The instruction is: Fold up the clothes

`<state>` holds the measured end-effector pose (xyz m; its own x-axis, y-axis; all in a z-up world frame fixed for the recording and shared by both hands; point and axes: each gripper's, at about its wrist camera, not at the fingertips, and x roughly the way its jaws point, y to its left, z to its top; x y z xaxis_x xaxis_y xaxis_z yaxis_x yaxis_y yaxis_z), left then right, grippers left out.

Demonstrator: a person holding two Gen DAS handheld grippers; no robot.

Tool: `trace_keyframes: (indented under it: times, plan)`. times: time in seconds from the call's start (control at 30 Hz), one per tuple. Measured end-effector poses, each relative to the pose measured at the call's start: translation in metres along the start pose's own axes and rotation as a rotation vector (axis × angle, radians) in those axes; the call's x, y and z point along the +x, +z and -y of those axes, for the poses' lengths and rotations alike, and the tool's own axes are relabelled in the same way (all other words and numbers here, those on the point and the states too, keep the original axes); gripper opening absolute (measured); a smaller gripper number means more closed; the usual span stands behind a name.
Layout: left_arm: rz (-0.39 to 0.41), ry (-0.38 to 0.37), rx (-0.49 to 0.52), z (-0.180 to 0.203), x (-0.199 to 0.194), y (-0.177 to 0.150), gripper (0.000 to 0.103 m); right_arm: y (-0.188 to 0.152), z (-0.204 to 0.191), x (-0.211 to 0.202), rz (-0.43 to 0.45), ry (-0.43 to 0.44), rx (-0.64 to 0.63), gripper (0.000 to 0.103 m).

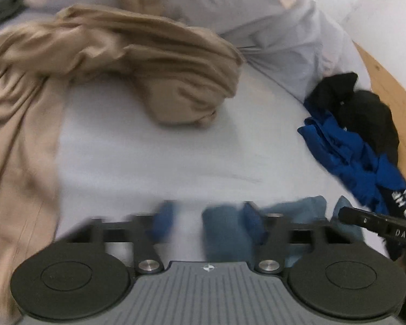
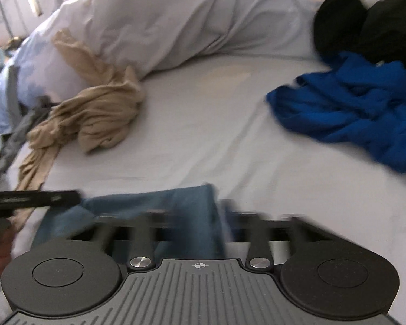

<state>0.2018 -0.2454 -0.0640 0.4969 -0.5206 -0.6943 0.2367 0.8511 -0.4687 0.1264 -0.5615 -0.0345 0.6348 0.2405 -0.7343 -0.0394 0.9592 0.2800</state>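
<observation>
Left wrist view, left gripper point(image 1: 207, 223): blurred; jaws looked apart, with the grey-blue garment point(image 1: 224, 233) between them against the right finger; whether they pinched it I could not tell.
Left wrist view, surroundings: tan garment point(image 1: 116, 62) bunched on the white sheet point(image 1: 176, 157) ahead; royal-blue garment point(image 1: 349, 157) and black clothing point(image 1: 365, 108) at right, beside the wooden bed frame point(image 1: 392, 94).
Right wrist view, right gripper point(image 2: 197, 224): blurred; grey-blue garment between the fingers, grip unclear.
Right wrist view, surroundings: the other gripper's black finger entered from the left, over the garment's edge; white pillow point(image 2: 176, 19) behind.
</observation>
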Motion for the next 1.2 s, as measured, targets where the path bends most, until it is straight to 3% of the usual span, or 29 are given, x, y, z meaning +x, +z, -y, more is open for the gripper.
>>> trace_keyframes:
  times: [0.03, 0.13, 0.2, 0.33, 0.43, 0.5, 0.53, 0.57, 0.6, 0.67, 0.73, 0.83, 0.9, 1.03, 1.07, 1.1, 1.17, 1.2]
  plan:
    - [-0.007, -0.010, 0.007, 0.000, 0.004, 0.001, 0.009, 0.000, -0.001, 0.000, 0.010, 0.003, -0.025, 0.006]
    - [0.081, -0.034, 0.026, -0.006, -0.009, -0.002, 0.009, 0.005, -0.003, -0.018, 0.073, 0.035, -0.091, 0.006]
    - [0.157, -0.055, -0.046, -0.018, -0.018, -0.006, 0.009, 0.012, -0.001, -0.026, 0.126, 0.049, -0.098, 0.006]
    - [0.161, -0.048, -0.162, -0.039, -0.005, -0.025, 0.011, 0.018, 0.014, -0.007, 0.130, 0.035, -0.065, 0.007]
    - [0.158, -0.042, -0.152, -0.035, -0.005, -0.024, 0.012, 0.014, 0.025, 0.022, 0.095, -0.039, -0.040, 0.007]
    - [0.161, -0.009, -0.129, -0.031, -0.011, -0.023, 0.015, 0.013, 0.025, 0.029, 0.114, -0.206, -0.053, 0.009]
    - [0.167, 0.006, -0.118, -0.029, -0.015, -0.024, 0.020, 0.013, 0.026, 0.025, 0.137, -0.240, -0.040, 0.012]
    - [0.172, 0.020, -0.108, -0.028, -0.020, -0.026, 0.033, 0.013, 0.030, 0.017, 0.158, -0.226, 0.008, 0.012]
    - [0.177, 0.033, -0.098, -0.027, -0.025, -0.027, 0.039, 0.012, 0.032, 0.009, 0.173, -0.187, 0.045, 0.013]
    - [0.183, -0.012, -0.095, -0.027, -0.034, -0.027, 0.068, 0.006, 0.024, -0.008, 0.199, -0.101, 0.063, 0.022]
    - [0.218, -0.082, -0.057, -0.022, -0.046, -0.034, 0.074, -0.002, 0.009, -0.022, 0.219, -0.010, 0.051, 0.024]
    - [0.267, -0.171, 0.014, -0.008, -0.055, -0.046, 0.074, -0.016, -0.022, -0.027, 0.200, 0.112, -0.036, 0.024]
    - [0.303, -0.217, 0.045, 0.004, -0.059, -0.054, 0.068, -0.028, -0.039, -0.021, 0.169, 0.168, -0.085, 0.024]
    - [0.321, -0.224, 0.123, 0.033, -0.061, -0.065, 0.065, -0.047, -0.045, 0.006, 0.105, 0.160, -0.075, 0.023]
    - [0.307, -0.208, 0.138, 0.038, -0.057, -0.067, 0.065, -0.052, -0.041, 0.013, 0.101, 0.146, -0.067, 0.021]
    - [0.285, -0.148, 0.151, 0.042, -0.049, -0.069, 0.065, -0.057, -0.035, 0.018, 0.111, 0.134, -0.058, 0.018]
    - [0.248, -0.003, 0.196, 0.046, -0.031, -0.078, 0.056, -0.066, -0.021, 0.021, 0.143, 0.138, -0.028, 0.000]
    - [0.269, 0.029, 0.243, 0.047, -0.026, -0.085, 0.056, -0.067, -0.010, 0.020, 0.159, 0.154, 0.009, 0.000]
